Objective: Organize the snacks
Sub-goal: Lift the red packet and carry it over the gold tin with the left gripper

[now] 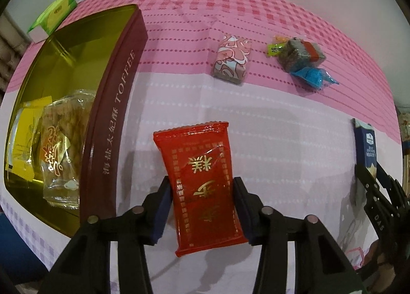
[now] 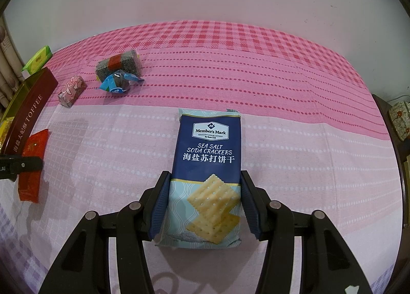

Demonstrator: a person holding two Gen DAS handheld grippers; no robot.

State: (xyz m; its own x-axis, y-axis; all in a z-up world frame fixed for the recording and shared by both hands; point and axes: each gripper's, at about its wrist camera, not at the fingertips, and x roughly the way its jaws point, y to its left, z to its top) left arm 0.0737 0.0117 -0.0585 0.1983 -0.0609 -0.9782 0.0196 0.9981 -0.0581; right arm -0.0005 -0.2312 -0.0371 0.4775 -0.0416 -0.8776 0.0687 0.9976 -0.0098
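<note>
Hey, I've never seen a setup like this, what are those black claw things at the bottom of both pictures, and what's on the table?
The black claws are two-finger grippers, one held in each of a person's hands; there is no robot arm. Each picture comes from a wide-angle camera on one gripper, looking along its fingers, which bends the edges.

The left wrist view shows the left gripper clamped on a red snack packet. The right wrist view shows the right gripper clamped on a blue pack of sea salt soda crackers.

Both work over a pink checked tablecloth. An open toffee tin already holds a yellow packet and a clear-wrapped snack. Still loose are a pink patterned packet, a grey block with a red band, a blue wrapped sweet and a green box.
</note>
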